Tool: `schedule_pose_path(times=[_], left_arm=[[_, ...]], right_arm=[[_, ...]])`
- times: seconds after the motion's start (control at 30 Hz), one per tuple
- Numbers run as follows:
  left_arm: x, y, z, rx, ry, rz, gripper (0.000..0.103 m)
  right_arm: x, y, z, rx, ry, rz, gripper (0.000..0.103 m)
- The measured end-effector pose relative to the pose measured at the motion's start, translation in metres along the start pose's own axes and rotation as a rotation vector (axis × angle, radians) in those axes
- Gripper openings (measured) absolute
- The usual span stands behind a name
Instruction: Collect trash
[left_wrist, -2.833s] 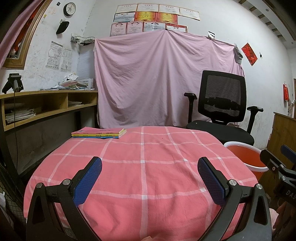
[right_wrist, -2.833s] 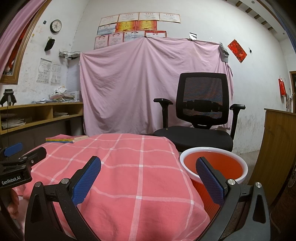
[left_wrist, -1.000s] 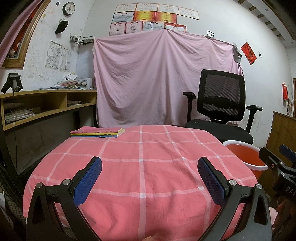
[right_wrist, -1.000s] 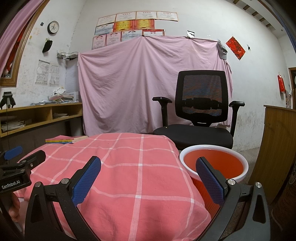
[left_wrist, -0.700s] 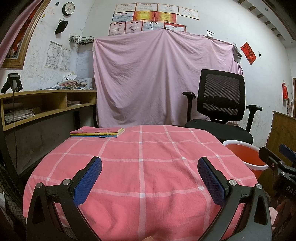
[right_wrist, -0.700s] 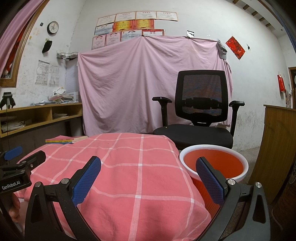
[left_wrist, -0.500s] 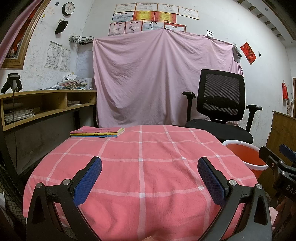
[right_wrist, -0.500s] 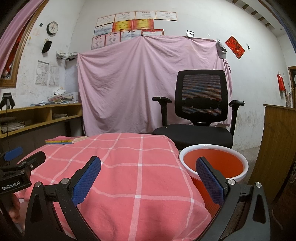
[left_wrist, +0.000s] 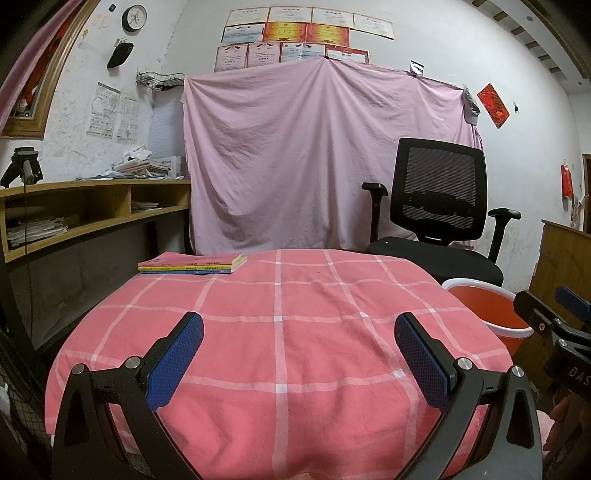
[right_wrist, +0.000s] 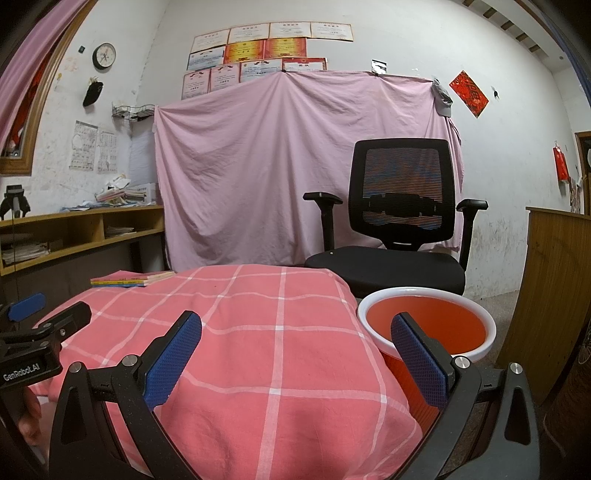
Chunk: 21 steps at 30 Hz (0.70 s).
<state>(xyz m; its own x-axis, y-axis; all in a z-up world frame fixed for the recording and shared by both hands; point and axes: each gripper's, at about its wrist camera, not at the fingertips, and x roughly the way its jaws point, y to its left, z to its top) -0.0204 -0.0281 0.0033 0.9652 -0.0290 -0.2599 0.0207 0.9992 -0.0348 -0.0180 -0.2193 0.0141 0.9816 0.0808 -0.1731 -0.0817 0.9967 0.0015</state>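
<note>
A red bin with a white rim (left_wrist: 484, 310) (right_wrist: 424, 325) stands on the floor to the right of the table. The table wears a pink checked cloth (left_wrist: 280, 332) (right_wrist: 240, 332). No loose trash shows on the cloth in either view. My left gripper (left_wrist: 299, 354) hovers open over the near edge of the table, nothing between its blue pads. My right gripper (right_wrist: 295, 354) is open too, held over the table's right corner, its right finger (right_wrist: 417, 358) in front of the bin. Each gripper shows at the side of the other's view.
A small stack of thin books (left_wrist: 192, 263) (right_wrist: 129, 277) lies at the table's far left corner. A black office chair (left_wrist: 436, 229) (right_wrist: 391, 236) stands behind the bin. Wooden shelves (left_wrist: 85, 214) run along the left wall, a wooden cabinet (right_wrist: 554, 288) stands at the right.
Both views have drifted very slightly; the grippers stay open and hold nothing. Nothing on the table has moved.
</note>
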Motion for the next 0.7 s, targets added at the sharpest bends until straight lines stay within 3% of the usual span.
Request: schedule_pose_path(times=[0.7], left_arm=[[0.0008,0.0042,-0.0014,0.0,0.016,-0.002,0.101]], right_arm=[[-0.0004,-0.0026,-0.0023,0.006,0.002,0.0,0.103]])
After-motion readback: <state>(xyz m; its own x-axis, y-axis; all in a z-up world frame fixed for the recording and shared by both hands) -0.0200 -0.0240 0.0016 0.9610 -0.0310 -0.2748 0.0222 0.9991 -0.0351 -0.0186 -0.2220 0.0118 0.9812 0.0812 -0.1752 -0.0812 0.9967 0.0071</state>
